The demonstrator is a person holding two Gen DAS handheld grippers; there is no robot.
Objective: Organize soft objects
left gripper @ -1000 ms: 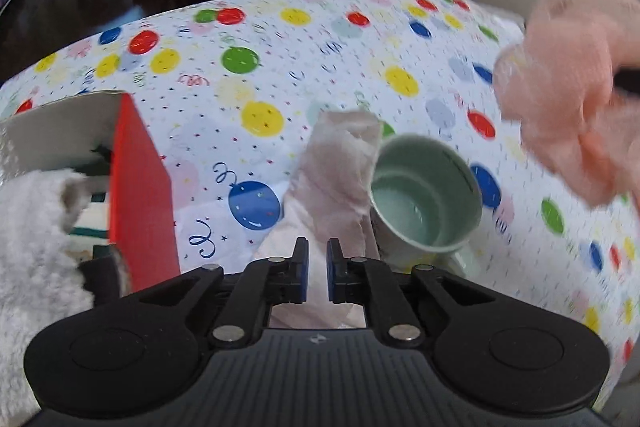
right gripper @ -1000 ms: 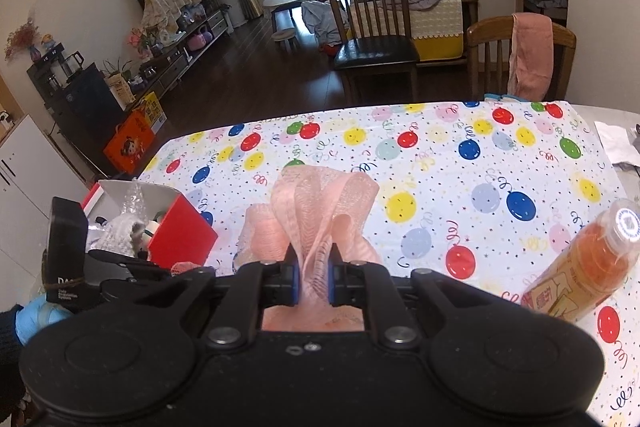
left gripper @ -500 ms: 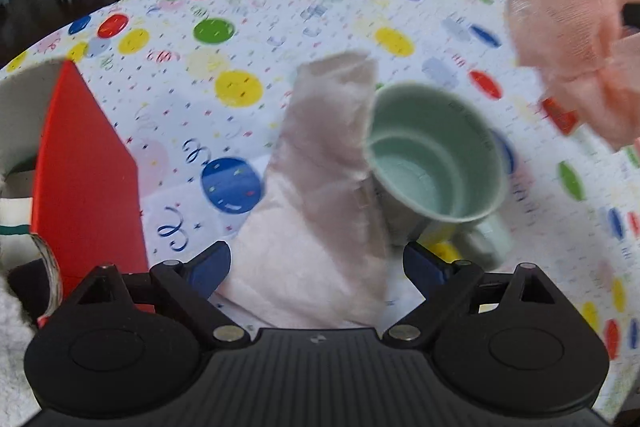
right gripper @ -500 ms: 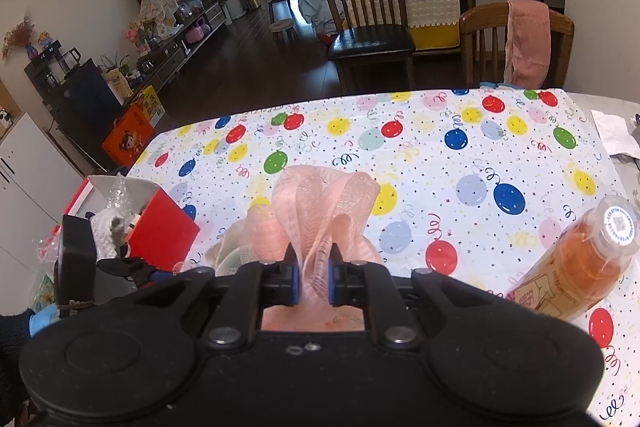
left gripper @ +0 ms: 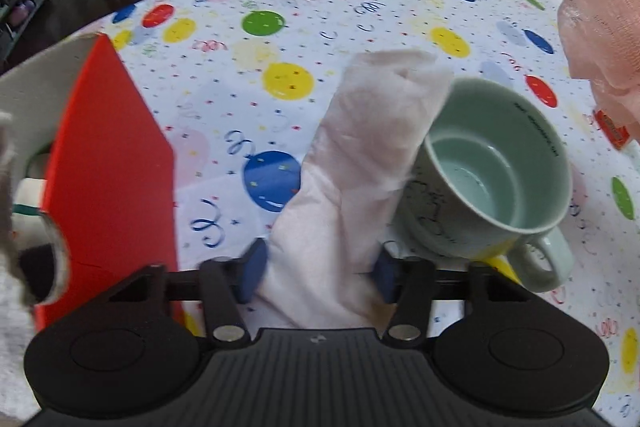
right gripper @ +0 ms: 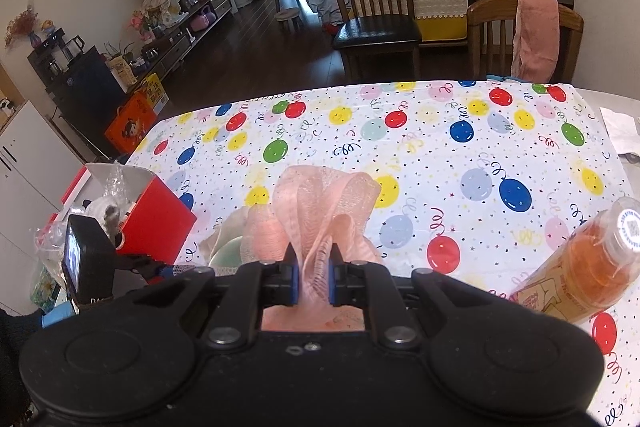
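A pale pink cloth lies crumpled on the balloon tablecloth, leaning against a mint green mug. My left gripper points down over the cloth's near end. Its jaws are closing, with the cloth between the blue pads, which reach its sides without squeezing it. My right gripper is shut on a peach mesh bath pouf and holds it above the table. That pouf also shows at the right edge of the left wrist view.
A red box stands open at the left with white fluffy items inside; it is also in the right wrist view. An orange drink bottle lies at the right. Chairs stand beyond the far edge.
My left gripper went from shut to wide open, sank over the pink cloth, and now its jaws have come in on both sides. The right gripper kept its hold on the pouf.
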